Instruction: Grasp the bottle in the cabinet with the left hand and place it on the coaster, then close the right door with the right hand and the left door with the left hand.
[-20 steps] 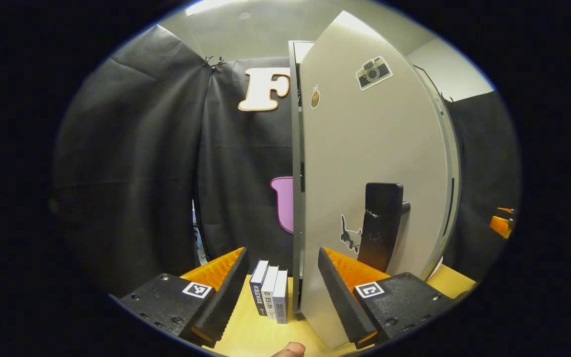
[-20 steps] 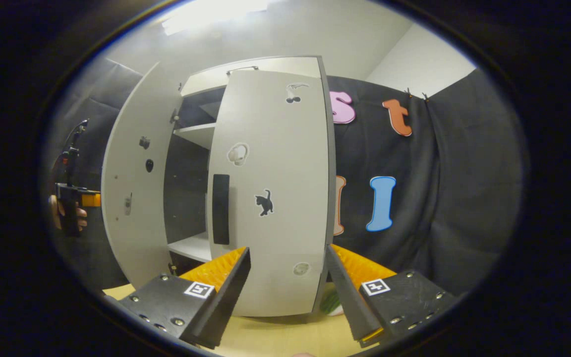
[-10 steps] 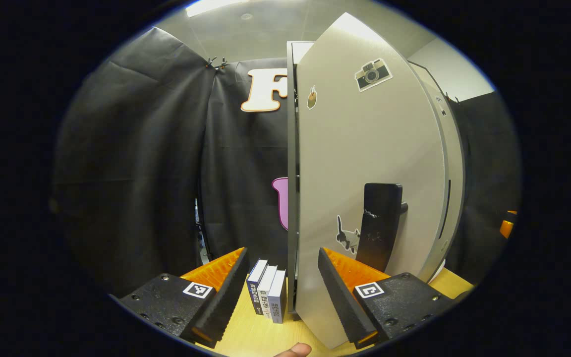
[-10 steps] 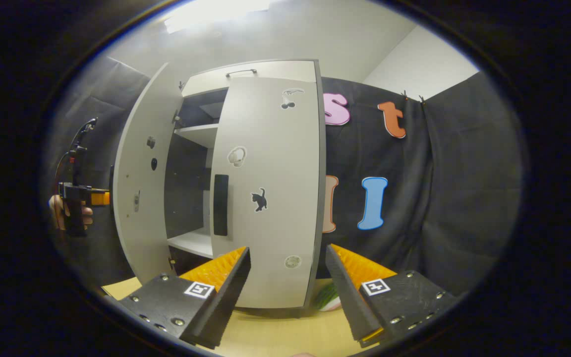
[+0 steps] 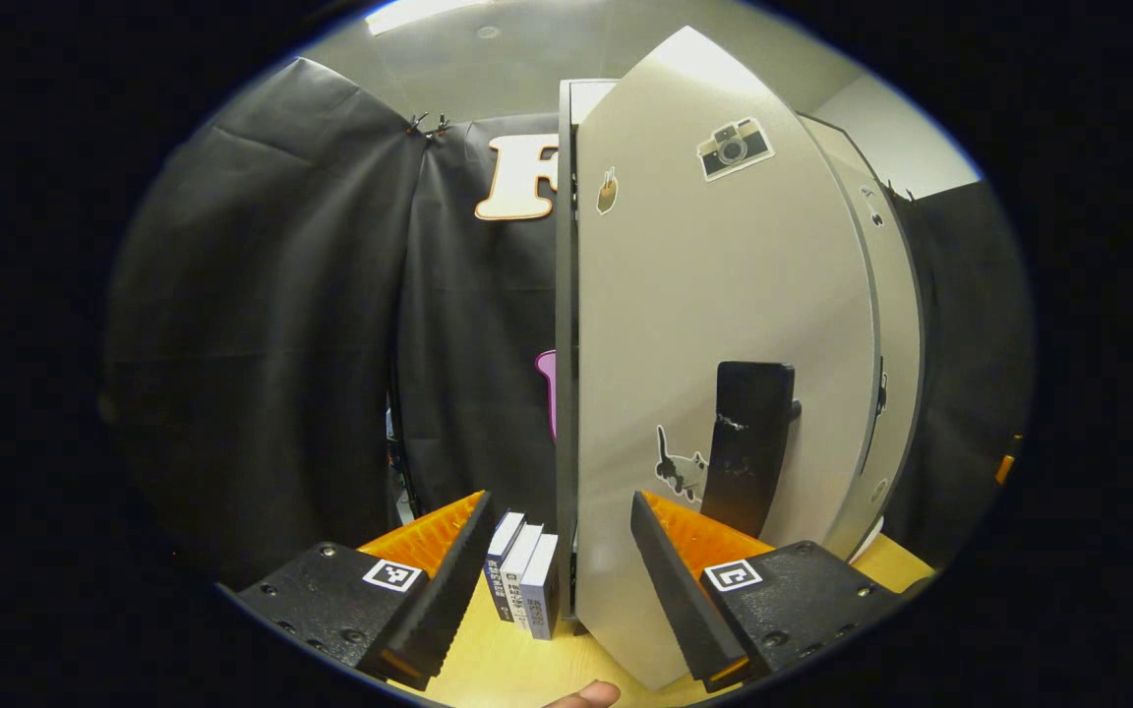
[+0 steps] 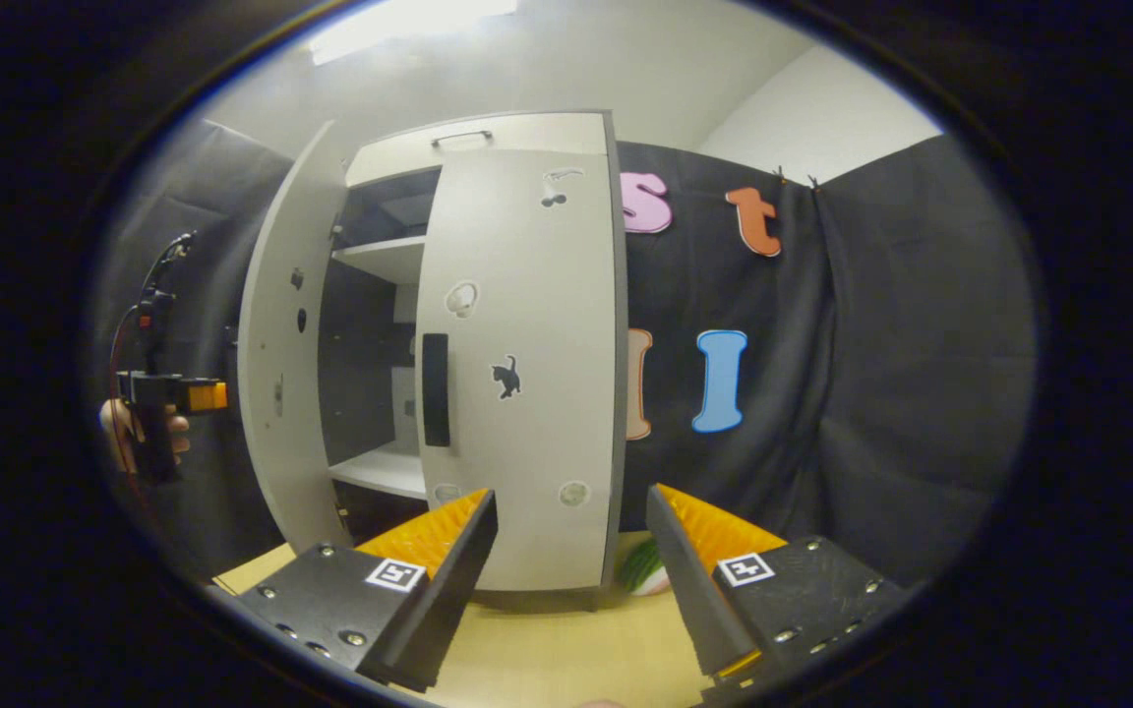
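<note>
Left cabinet door [image 5: 724, 324]: rigid hinged panel, light-swinging by judgement, best pushed beside black handle [image 5: 745, 442] at 4 o'clock; left gripper [image 5: 559, 570] agape, empty; right gripper [image 6: 571, 570] likewise.

Staged recording booth: black cloth wall [image 6: 871, 344], stickered cabinet [image 6: 517, 393] on a wooden table [image 6: 566, 654], office-type ceiling light [image 6: 409, 15].

Right door [image 6: 517, 364] shut, left door [image 6: 281, 354] ajar leaving a clear gap onto the shelf [image 6: 380, 470]; books [image 5: 525, 580] crowd the surface [image 5: 507, 664] beside its hinge side.
</note>
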The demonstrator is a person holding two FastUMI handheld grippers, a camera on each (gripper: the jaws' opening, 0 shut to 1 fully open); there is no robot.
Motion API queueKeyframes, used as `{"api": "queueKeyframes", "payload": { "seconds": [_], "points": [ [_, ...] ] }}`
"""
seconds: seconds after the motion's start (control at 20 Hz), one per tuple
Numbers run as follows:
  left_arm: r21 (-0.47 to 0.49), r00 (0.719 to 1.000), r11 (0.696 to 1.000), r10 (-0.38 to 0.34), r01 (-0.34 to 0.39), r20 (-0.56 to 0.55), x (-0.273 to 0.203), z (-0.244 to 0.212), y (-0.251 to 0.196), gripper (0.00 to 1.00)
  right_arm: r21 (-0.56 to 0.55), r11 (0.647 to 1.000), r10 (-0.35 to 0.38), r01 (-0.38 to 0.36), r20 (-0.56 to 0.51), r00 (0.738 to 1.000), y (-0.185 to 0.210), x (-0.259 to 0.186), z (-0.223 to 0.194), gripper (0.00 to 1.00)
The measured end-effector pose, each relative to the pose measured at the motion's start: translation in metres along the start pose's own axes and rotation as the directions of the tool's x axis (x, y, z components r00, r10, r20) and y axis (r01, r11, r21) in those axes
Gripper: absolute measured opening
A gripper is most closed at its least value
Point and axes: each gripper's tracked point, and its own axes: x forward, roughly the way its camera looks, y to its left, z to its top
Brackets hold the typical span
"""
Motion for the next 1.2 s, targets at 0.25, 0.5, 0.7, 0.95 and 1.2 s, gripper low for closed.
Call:
{"api": "queueKeyframes", "payload": {
  "seconds": [0.25, 0.5, 0.7, 0.95, 1.2],
  "points": [
    [0.028, 0.998, 0.998, -0.055, 0.056, -0.011, -0.007, 0.004, -0.035, 0.87, 0.017, 1.000, -0.024, 0.024, -0.016, 1.000, -0.002, -0.022, 0.002, 0.93],
    [0.075, 0.996, 0.994, -0.077, 0.074, 0.041, -0.049, 0.026, -0.059, 0.94, 0.010, 1.000, -0.009, 0.009, -0.003, 1.000, 0.005, -0.049, 0.012, 0.92],
    [0.061, 0.996, 0.996, -0.073, 0.070, 0.053, -0.088, 0.032, -0.059, 0.98, 0.024, 1.000, 0.012, -0.012, 0.004, 1.000, 0.010, -0.068, 0.019, 0.93],
    [0.043, 0.997, 0.998, -0.056, 0.054, 0.048, -0.133, 0.027, -0.051, 0.98, 0.031, 0.998, 0.047, -0.047, 0.008, 0.999, 0.027, -0.087, 0.026, 0.92],
    [0.017, 0.998, 0.999, -0.036, 0.035, 0.044, -0.165, 0.023, -0.044, 0.98, 0.013, 0.996, 0.087, -0.087, 0.018, 0.996, 0.046, -0.098, 0.030, 0.92]
  ]
}}
